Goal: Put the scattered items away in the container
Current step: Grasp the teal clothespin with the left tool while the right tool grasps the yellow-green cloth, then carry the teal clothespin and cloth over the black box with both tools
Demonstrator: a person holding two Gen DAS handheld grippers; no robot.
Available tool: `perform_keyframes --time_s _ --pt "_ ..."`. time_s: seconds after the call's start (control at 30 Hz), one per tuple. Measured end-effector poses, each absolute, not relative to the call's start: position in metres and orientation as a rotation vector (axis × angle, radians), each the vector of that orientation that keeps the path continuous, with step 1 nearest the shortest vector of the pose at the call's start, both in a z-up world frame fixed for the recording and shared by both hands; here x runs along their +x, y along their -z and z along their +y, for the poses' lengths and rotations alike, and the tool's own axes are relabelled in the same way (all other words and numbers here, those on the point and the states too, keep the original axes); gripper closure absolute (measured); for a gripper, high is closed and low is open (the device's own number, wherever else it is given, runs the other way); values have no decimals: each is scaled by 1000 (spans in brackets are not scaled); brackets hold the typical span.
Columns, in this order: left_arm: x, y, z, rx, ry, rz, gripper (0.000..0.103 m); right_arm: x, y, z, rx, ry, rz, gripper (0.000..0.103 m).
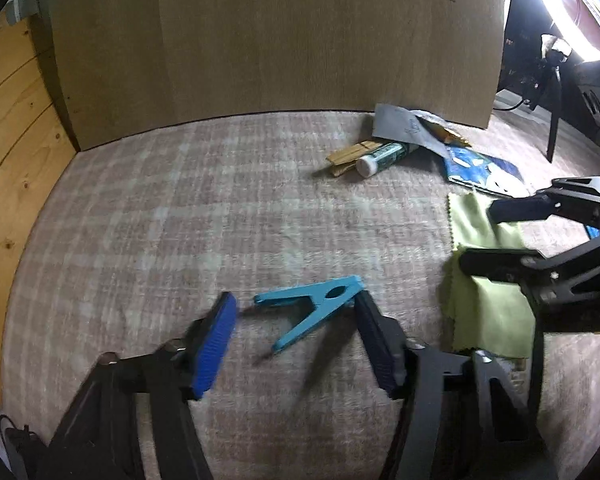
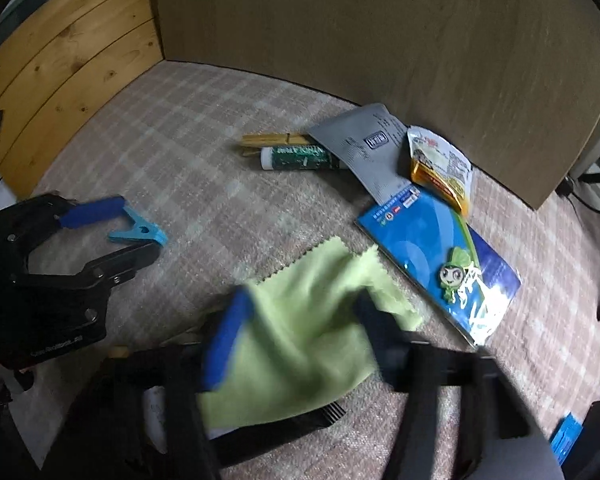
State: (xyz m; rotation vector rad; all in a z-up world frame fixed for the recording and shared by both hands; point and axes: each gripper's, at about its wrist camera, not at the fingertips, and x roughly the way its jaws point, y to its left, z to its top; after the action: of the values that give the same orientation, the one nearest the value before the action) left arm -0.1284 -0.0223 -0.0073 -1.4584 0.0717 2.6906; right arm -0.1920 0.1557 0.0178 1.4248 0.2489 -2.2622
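My left gripper [image 1: 296, 312] points down at the plaid fabric surface [image 1: 180, 208], fingers parted about halfway and holding nothing. One turquoise clothes peg [image 1: 312, 304] lies flat between them: its closed end is just beside the right-hand finger [image 1: 374, 340], its two legs splay toward the blue-padded left-hand finger [image 1: 214, 348], which is apart from it.

My right gripper [image 2: 304, 336] straddles one yellow-green cleaning cloth [image 2: 300, 320]. The cloth is bunched up between the fingers, with the blue pad [image 2: 228, 340] against its left edge and the dark finger against its right, so I read it as gripped (motion blur leaves contact slightly uncertain).

Count of remaining items, near the upright brown board [image 2: 380, 40]: one wooden peg [image 2: 268, 138], one green-labelled tube [image 2: 300, 158] touching it, one grey printed slip [image 2: 364, 148] overlapping the tube's end, one snack packet [image 2: 440, 168], one blue carded pin badge [image 2: 440, 264] beside the cloth. I cannot see a container.
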Motion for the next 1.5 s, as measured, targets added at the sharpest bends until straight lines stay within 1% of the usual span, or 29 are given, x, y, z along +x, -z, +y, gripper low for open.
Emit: perform_keyframes --time_s 0.03,0.07,0.1,0.2,0.37,0.53,0.8,1.03,1.23,1.5 --pt "-128 7 -21 -1451 -2687 69 55 -192 -19 157 1424 2252 235 79" --pt "-127 8 -19 -1448 -2689 76 55 -192 -19 158 1426 2246 220 90" --pt "-126 8 -18 -1443 -2691 81 55 -192 -19 161 1430 2239 201 98" --pt "-125 8 -16 -1437 -2688 74 55 -191 -21 168 1429 2228 128 99" --pt "-119 2 -17 -1414 -2704 62 56 -188 -36 192 1399 2249 -65 99" --pt "-107 -22 -29 -1360 -2753 4 56 -180 -62 217 1333 2301 -160 99" --pt "-81 -67 -21 -1248 -2771 8 56 -154 -99 252 1242 2385 -251 99" --pt "-72 -97 32 -1118 -2698 67 55 -105 -132 300 1159 2503 -358 99" --pt "-60 -116 102 -997 -2563 136 55 -52 -156 366 1110 2644 -452 99" --pt "-31 -132 207 -890 -2329 217 55 14 -175 462 1086 2887 -554 99"
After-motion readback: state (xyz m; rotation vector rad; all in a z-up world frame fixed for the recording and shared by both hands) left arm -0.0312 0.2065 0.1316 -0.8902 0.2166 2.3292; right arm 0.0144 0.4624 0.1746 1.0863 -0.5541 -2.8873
